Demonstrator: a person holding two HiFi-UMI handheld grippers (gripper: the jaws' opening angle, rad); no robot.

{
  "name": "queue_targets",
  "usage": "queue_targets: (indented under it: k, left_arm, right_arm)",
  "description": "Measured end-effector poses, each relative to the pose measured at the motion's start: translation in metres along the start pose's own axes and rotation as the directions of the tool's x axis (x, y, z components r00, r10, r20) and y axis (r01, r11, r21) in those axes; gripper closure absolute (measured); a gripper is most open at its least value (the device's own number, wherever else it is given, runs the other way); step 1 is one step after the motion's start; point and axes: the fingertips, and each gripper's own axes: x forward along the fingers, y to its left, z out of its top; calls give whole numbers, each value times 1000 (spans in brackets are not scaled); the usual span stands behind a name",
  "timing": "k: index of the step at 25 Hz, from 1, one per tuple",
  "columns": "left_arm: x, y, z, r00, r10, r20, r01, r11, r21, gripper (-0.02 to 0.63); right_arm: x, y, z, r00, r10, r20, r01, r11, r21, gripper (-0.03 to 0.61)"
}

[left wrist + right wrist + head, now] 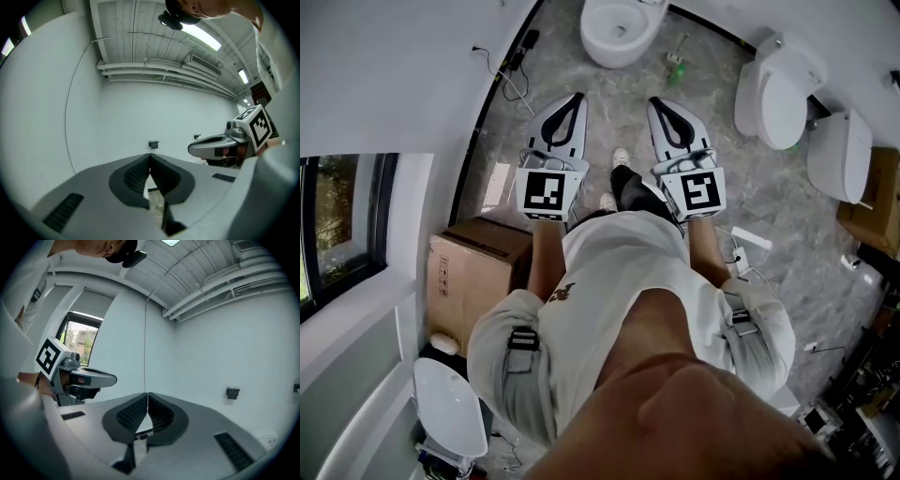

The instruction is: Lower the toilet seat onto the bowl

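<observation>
The white, glossy ceramic toilet (619, 33) stands at the top edge of the head view, straight ahead of both grippers and well apart from them. Its oval bowl lies open to the camera, and its seat cannot be told apart at that edge. It rests on a grey, veined, marble-look floor (581, 197). The left gripper (573, 98) and the right gripper (662, 103) are smooth grey-and-white plastic shells, each carrying a cube of black-and-white square markers, and they point level and side by side toward the toilet. In each gripper view the ribbed black pads (136, 173) meet tip to tip with nothing between them, and only a plain white wall (117, 117) shows beyond. 2 more white toilets (778, 89) with rounded closed lids sit at the right. A brown cardboard box (478, 272) stands by the left wall near a dark-framed window (337, 225), and a smooth white oval shell (450, 408) lies at the lower left.
</observation>
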Motion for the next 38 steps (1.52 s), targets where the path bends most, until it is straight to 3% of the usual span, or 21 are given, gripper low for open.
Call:
queue_targets:
  k: [12, 24, 38]
  left_arm:
    - [73, 22, -4, 1000, 9, -18, -9, 1000, 13, 592]
    - [150, 47, 5, 997, 70, -33, -69, 997, 31, 592]
    - [207, 92, -6, 996, 83, -43, -82, 996, 32, 592]
  right_arm:
    - [55, -60, -18, 1000, 1, -24, 0, 1000, 11, 557]
    - [112, -125, -13, 998, 58, 16, -58, 998, 24, 557]
    - [173, -160, -24, 998, 67, 9, -67, 998, 15, 557]
